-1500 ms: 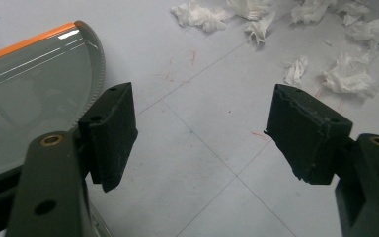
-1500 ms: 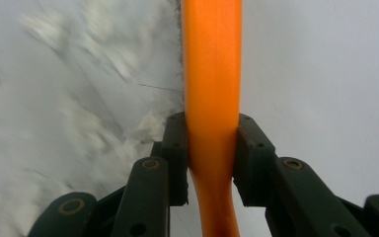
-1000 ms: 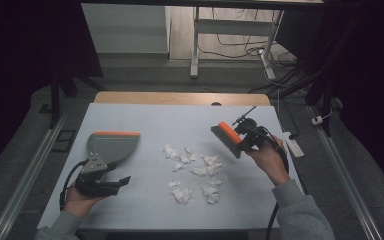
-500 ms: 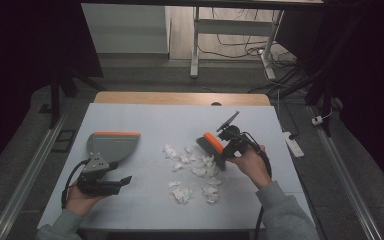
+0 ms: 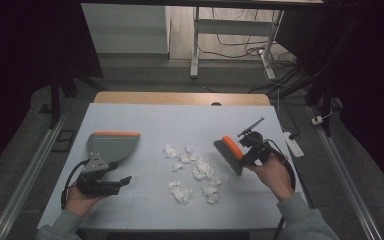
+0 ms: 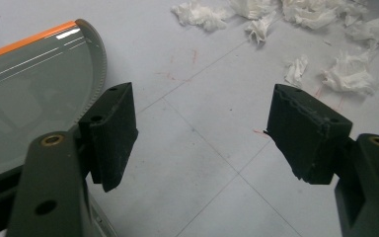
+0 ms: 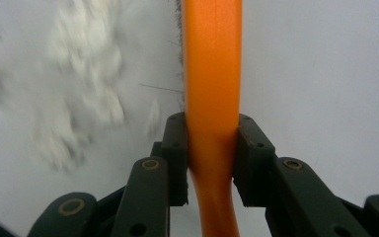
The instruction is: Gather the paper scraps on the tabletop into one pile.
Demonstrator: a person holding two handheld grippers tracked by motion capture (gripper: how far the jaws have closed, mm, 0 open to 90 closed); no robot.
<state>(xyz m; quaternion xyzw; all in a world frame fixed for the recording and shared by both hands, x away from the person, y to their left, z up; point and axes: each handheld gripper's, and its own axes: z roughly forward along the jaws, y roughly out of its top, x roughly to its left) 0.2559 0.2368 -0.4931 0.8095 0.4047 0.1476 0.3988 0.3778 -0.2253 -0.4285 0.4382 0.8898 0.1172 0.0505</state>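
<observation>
Dustpan point(image 5: 111, 146) lies flat at the left of my worktop point(image 5: 180, 117), grey with an orange lip along its far edge. My left tongs point(image 5: 111, 181) sit just near of it, released, jaws spread wide over bare surface. White paper scraps point(image 5: 194, 171) are scattered across the middle, some further toward the near edge. At the right, my right tongs point(image 5: 245, 152) are clenched on the orange handle of a brush point(image 5: 231, 155), its grey bristles touching the worktop just right of the scraps
</observation>
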